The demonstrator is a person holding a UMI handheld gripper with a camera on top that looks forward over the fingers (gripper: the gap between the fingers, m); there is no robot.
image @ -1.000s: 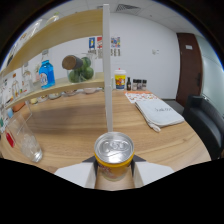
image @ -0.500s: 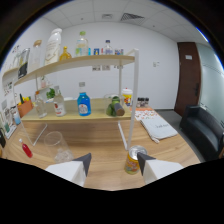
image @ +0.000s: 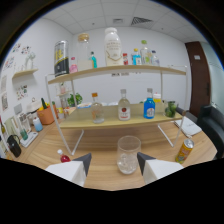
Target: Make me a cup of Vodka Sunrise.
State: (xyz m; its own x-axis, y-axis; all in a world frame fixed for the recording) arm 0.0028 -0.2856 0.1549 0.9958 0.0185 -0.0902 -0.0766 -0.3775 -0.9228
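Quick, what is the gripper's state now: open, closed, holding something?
Gripper: open, holding nothing; the empty glass stands between its fingers on the table.

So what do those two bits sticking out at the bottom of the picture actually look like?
Those are the gripper's two fingers. Each is a chunky, pale white-grey block with flat faces, and its inner tip is a dark grey wedge that narrows to a point. No cables, markings or lettering show on them, and the body behind them is lost in black. No hand or sleeve is in view.
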